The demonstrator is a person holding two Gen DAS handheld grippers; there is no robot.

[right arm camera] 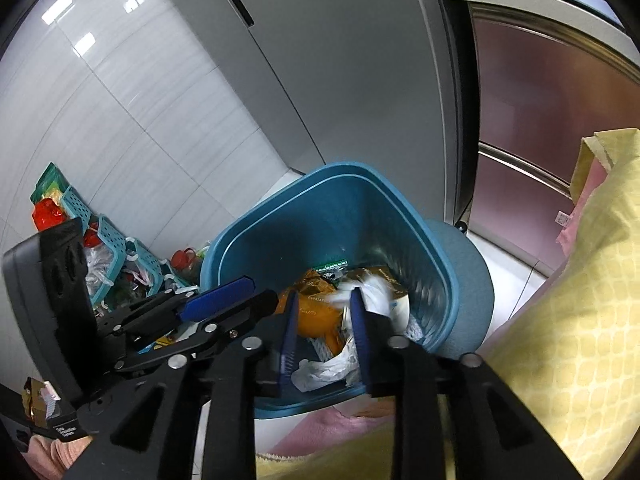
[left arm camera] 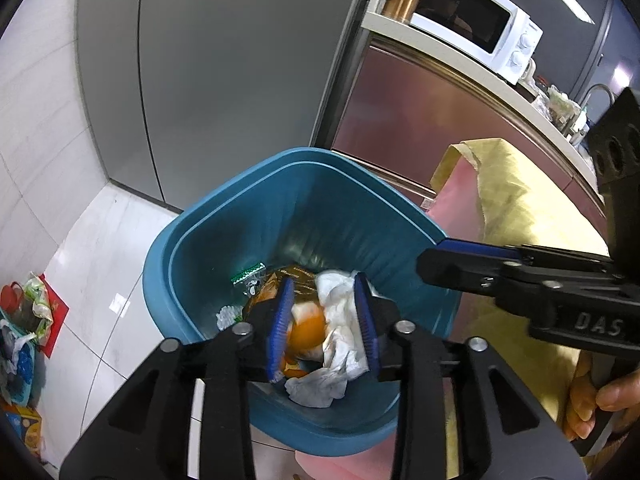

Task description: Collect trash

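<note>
A blue trash bin (left arm camera: 224, 240) stands on the floor and also shows in the right wrist view (right arm camera: 280, 216). Inside lie orange wrappers (left arm camera: 308, 332), crumpled white tissue (left arm camera: 340, 312) and a small green packet (left arm camera: 248, 272). My left gripper (left arm camera: 324, 320) hovers over the bin mouth, open and empty, blue pads apart. My right gripper (right arm camera: 324, 332) also hovers over the bin, open, with nothing between its pads; a blurred white tissue (right arm camera: 372, 292) lies just beyond them. The right gripper reaches in from the right in the left wrist view (left arm camera: 460, 264).
A grey fridge (left arm camera: 220, 60) stands behind the bin. A steel cabinet (left arm camera: 420, 120) with a white microwave (left arm camera: 480, 24) is to the right. A yellow and pink cloth (left arm camera: 512, 208) covers the table edge. Baskets and bags of clutter (right arm camera: 112, 256) sit by the left wall.
</note>
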